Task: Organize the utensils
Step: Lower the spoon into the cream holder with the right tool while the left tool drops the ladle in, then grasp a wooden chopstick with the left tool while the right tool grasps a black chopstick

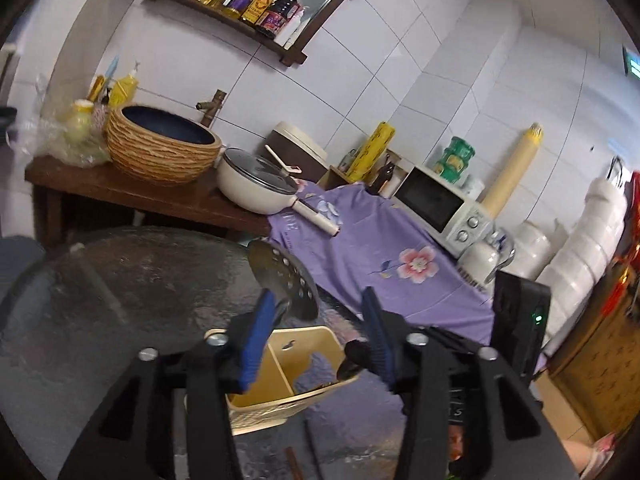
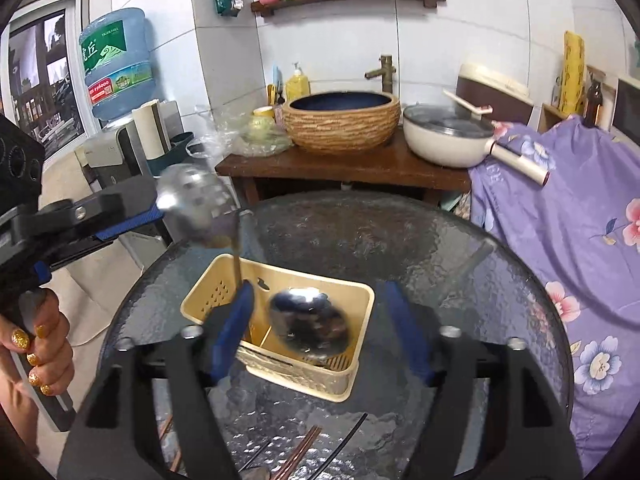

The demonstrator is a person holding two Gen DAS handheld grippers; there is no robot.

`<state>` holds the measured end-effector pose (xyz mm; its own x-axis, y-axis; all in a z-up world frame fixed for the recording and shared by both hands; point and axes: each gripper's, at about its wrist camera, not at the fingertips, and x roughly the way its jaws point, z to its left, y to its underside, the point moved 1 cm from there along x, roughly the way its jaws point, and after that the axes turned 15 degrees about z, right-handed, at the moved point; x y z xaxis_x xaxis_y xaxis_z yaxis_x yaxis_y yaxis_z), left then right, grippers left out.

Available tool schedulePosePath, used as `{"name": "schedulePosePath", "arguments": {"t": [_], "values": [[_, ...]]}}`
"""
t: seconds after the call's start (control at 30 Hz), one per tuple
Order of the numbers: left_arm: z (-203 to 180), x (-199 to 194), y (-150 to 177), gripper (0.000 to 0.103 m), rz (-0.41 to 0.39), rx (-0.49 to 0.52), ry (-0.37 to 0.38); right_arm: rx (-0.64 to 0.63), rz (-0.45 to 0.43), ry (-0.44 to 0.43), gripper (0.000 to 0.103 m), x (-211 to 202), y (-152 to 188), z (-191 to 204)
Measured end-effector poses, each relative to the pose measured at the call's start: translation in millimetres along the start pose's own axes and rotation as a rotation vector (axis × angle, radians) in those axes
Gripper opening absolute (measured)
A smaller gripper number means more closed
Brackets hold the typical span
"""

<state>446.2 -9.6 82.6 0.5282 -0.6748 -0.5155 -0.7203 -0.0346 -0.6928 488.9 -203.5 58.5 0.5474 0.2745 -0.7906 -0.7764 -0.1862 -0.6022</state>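
Where the right wrist view has its centre, on round glass table [image 2: 400, 240]: beige utensil caddy [image 2: 304, 382], divided in compartments. Holds two long utensils. In left compartment, handle of slotted spoon [image 2: 192, 204], with round holed head high up, toward upper left of frame, a little blurred. In right compartment, ladle [image 2: 308, 324], bowl end upward, dark and shiny. Right gripper [image 2: 320, 328] at lower centre, blue pads well apart, one on each side of ladle in the picture, pressing on nothing. Left gripper [image 1: 318, 332] at lower centre of its own view, jaws also apart; left pad just beside neck of slotted spoon, cannot tell if touching; right pad free. From right wrist view, same gripper at left edge, carried by hand [image 2: 36, 344] with gold nails at lower left. At bottom of that frame, on the glass, loose chopsticks [image 2: 304, 452], partly hidden behind gripper body. Beyond table, toward top: wooden counter [image 2: 340, 168] with woven basin [image 2: 340, 128] and white pan [image 2: 444, 140]; at right edge, purple flowered cloth [image 2: 560, 220].
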Motion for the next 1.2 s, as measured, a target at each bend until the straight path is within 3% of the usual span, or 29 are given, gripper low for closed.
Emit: {"name": "schedulePosePath", "arguments": {"t": [0.17, 0.23, 0.47, 1.0, 1.2], "values": [[-6, -15, 7, 0.073, -0.008, 0.05, -0.055, -0.007, -0.035, 0.024, 0.07, -10, 13, 4], [-10, -22, 14, 0.079, -0.017, 0.084, -0.11, 0.008, -0.053, 0.015, 0.074, -17, 22, 3], [-23, -40, 62, 0.092, 0.027, 0.189, -0.264, 0.029, -0.07, 0.02, 0.074, -37, 73, 13], [-15, -62, 198, 0.091, 0.188, 0.152, -0.433, 0.012, 0.036, 0.05, 0.069, -35, 218, 62], [-12, -57, 245, 0.076, 0.28, 0.149, -0.449, 0.058, 0.101, 0.047, 0.059, -25, 263, 73]]}}
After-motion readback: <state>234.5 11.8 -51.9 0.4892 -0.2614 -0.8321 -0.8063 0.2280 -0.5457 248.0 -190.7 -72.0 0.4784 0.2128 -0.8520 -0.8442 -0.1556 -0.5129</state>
